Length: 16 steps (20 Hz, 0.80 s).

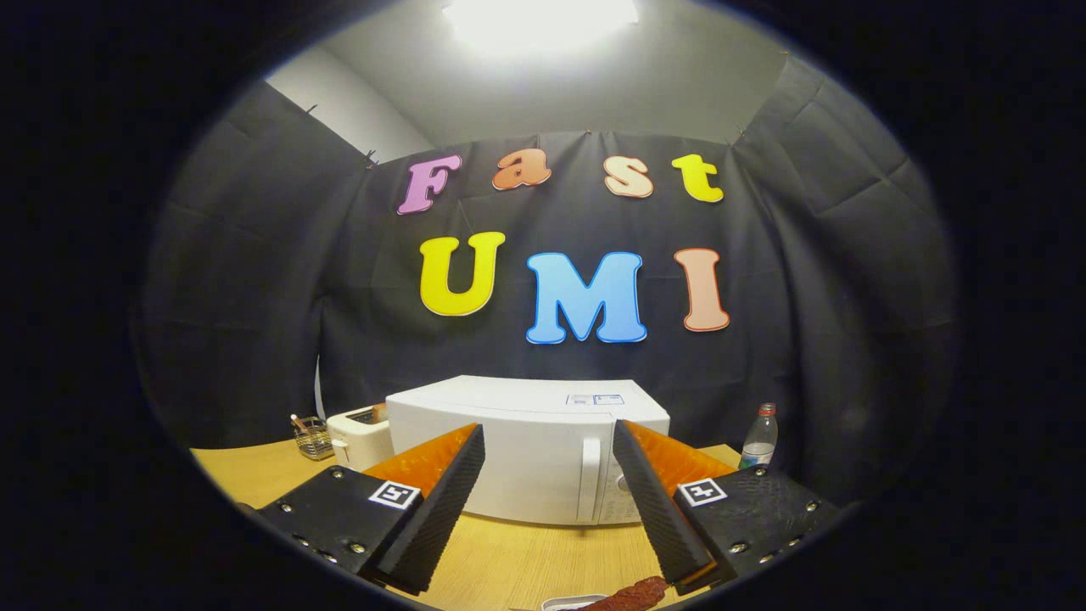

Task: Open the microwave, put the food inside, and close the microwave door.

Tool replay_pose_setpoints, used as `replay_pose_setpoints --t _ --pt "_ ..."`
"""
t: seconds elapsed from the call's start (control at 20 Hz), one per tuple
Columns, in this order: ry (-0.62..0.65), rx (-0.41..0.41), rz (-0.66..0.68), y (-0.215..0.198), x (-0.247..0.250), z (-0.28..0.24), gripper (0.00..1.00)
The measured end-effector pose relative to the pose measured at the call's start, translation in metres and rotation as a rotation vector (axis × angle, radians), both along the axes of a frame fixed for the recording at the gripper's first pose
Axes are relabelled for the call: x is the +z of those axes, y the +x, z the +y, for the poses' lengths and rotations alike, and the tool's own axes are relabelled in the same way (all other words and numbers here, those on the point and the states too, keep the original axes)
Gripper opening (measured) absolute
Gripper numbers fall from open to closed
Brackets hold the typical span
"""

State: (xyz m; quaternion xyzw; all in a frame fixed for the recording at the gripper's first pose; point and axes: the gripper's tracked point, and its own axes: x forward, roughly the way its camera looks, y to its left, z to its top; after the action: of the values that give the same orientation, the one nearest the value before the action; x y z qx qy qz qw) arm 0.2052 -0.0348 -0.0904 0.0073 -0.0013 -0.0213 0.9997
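2 fingers spread wide, gripper (549,501) empty | microwave (530,450) closed | sausage (632,594) cut off

A ceiling light (540,19) blows out to white glare overhead. The microwave (526,445) sits sharp and evenly lit (fisheye bending the far walls), the edges falling dim.

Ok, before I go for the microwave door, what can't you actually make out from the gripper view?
- Microwave control panel: partly behind one finger of the open gripper.
- Food and its dish: cut off below the fingers.
- Toaster: its right side sits behind the microwave.
- Wire basket contents: too small.
- Bottle label: too small.
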Motion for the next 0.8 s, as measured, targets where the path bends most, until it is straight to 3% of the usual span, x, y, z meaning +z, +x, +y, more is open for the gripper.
replay_pose_setpoints --t 0.2,0.65,0.7,0.8 --pt "-0.003 -0.058 0.029 0.036 -0.035 -0.019 0.95" --pt "0.076 -0.064 0.191 0.118 -0.135 -0.041 0.93" --pt "0.078 -0.075 0.196 0.123 -0.141 -0.045 0.74" --pt "0.078 -0.076 0.192 0.133 -0.150 -0.048 0.69"
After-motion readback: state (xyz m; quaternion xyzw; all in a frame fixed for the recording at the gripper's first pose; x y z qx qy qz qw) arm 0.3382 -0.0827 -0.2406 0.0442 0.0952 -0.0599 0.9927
